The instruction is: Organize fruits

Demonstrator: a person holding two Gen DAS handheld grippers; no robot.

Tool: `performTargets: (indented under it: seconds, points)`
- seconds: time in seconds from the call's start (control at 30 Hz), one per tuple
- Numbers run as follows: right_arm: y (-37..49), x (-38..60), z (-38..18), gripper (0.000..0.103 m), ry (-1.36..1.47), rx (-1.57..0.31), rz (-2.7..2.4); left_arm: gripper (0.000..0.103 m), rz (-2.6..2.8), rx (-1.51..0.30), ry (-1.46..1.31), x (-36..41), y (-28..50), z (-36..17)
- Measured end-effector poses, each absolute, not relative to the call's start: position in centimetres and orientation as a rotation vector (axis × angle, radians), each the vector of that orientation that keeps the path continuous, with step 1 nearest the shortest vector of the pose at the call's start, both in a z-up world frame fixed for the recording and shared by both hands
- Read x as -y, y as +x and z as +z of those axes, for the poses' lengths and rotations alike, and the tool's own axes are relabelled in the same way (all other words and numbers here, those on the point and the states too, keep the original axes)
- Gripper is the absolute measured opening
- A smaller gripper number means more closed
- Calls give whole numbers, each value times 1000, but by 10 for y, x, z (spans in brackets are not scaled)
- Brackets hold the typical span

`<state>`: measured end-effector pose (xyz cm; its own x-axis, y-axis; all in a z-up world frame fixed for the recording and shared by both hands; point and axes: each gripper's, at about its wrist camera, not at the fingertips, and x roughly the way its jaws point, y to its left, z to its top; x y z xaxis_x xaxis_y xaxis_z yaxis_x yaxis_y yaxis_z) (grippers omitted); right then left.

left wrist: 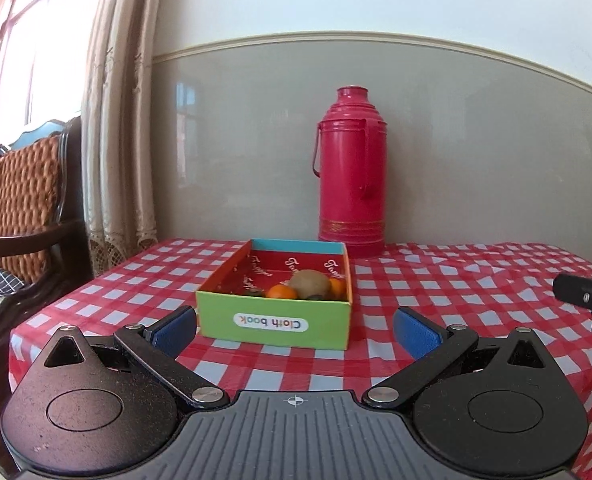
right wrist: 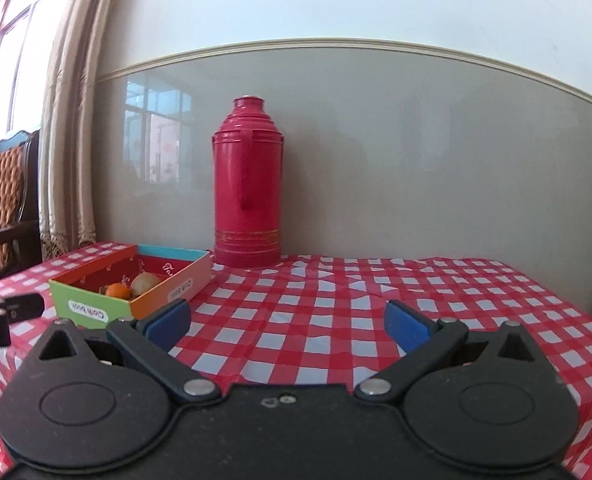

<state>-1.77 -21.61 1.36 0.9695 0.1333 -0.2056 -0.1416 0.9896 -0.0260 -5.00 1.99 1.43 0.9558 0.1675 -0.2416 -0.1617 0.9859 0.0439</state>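
- Worktop point(left wrist: 456, 280): covered with a red-and-white checked cloth; it carries every item below. No loose fruit shows on the cloth in either view.
- Flask point(left wrist: 352, 168): tall, red, upright against the wall, at 12 o'clock beyond the box in the left wrist view. Not part of the task.
- Box point(left wrist: 273, 322): open cardboard box labelled "Cloth book", green near wall. It lies straight ahead at 12 o'clock of the left claw point(left wrist: 296, 330), with a short wall facing that claw and its long axis running away toward the flask.
- Left claw: released, blue pads spread wide, nothing between them.
- Right claw point(right wrist: 287, 322): released, empty, facing bare cloth. The box point(right wrist: 95, 300) lies at 10 o'clock from it, farther off; the left claw is judged the nearer one.
- Kiwi point(left wrist: 310, 283): inside the box, toward the near right corner.
- Oranges: one point(left wrist: 281, 292) just left of the kiwi, one point(left wrist: 338, 286) to its right; both inside the box.
- Judgement: fruit appears already gathered; little remains.
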Motion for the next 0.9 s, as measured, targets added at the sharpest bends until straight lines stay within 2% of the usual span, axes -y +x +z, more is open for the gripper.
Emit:
performTargets:
  seconds: [0.9]
  points:
    - [-17, 213, 14, 97, -68, -221, 144, 103, 167, -238, 7, -24, -51, 13]
